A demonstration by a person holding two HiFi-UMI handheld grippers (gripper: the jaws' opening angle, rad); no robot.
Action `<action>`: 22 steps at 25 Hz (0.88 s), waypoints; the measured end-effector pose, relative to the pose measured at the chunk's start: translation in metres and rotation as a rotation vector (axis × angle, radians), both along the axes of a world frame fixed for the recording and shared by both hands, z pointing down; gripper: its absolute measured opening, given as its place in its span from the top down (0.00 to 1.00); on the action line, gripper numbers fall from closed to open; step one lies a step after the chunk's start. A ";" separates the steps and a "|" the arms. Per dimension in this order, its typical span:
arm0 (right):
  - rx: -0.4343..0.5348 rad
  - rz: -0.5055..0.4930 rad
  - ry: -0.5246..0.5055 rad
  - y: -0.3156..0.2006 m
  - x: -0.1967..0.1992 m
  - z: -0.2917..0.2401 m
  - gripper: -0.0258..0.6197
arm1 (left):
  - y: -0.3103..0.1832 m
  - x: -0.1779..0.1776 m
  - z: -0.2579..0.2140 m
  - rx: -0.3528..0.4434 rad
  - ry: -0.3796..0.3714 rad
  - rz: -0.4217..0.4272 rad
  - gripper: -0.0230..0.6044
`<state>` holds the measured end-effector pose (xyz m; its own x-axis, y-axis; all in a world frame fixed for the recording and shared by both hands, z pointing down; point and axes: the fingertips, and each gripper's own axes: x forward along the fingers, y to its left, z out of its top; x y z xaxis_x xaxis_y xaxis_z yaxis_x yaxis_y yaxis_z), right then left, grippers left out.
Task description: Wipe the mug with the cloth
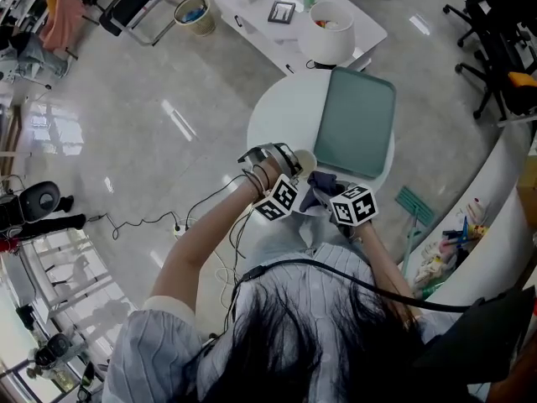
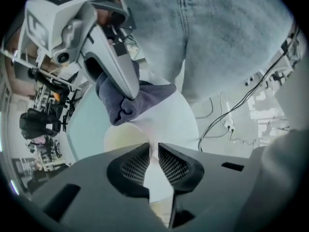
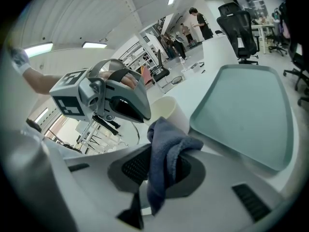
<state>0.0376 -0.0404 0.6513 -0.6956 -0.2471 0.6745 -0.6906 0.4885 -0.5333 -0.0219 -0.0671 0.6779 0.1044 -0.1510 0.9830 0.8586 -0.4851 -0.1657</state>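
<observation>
A cream mug point(image 1: 304, 161) is held over the near edge of the round white table point(image 1: 277, 116). My left gripper point(image 2: 153, 151) is shut on a thin part of the mug point(image 2: 120, 139), either its rim or its handle. My right gripper point(image 3: 161, 166) is shut on a dark blue cloth point(image 3: 166, 149), which bunches out of the jaws. In the left gripper view the cloth point(image 2: 137, 100) touches the mug's upper side, with the right gripper point(image 2: 126, 92) behind it. In the right gripper view the left gripper point(image 3: 145, 112) covers part of the mug point(image 3: 169, 108).
A green tray point(image 1: 357, 122) lies on the round table, right of and beyond the mug. Another white table point(image 1: 289, 36) farther back carries a white tub point(image 1: 329, 32) and small items. Office chairs point(image 1: 503, 49) stand at the right, and a cable point(image 1: 151, 221) runs over the floor at the left.
</observation>
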 end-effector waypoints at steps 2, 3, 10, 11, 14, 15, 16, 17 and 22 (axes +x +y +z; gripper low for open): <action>-0.002 0.001 -0.001 0.000 0.000 0.000 0.84 | 0.003 -0.001 -0.001 -0.056 0.021 -0.090 0.87; -0.004 0.003 -0.001 0.000 0.000 0.000 0.84 | 0.004 -0.002 -0.003 -0.078 0.030 -0.140 0.80; -0.013 0.018 -0.012 -0.001 0.000 0.001 0.84 | 0.010 0.015 -0.029 -0.304 0.236 -0.678 0.72; -0.015 0.022 -0.016 -0.001 0.001 0.001 0.84 | 0.010 0.020 -0.034 -0.343 0.284 -0.773 0.72; -0.022 0.038 -0.029 -0.001 0.001 0.001 0.84 | 0.012 0.035 -0.044 -0.435 0.396 -1.016 0.72; -0.024 0.043 -0.032 -0.001 0.001 0.001 0.84 | 0.011 0.037 -0.043 -0.438 0.414 -1.070 0.72; -0.025 0.047 -0.034 -0.001 0.001 0.002 0.84 | 0.010 0.037 -0.040 -0.430 0.424 -1.112 0.72; -0.026 0.049 -0.035 -0.002 0.001 0.002 0.84 | 0.009 0.037 -0.037 -0.418 0.431 -1.147 0.72; -0.025 0.049 -0.034 -0.001 0.001 0.002 0.84 | 0.007 0.044 -0.029 -0.396 0.479 -1.300 0.72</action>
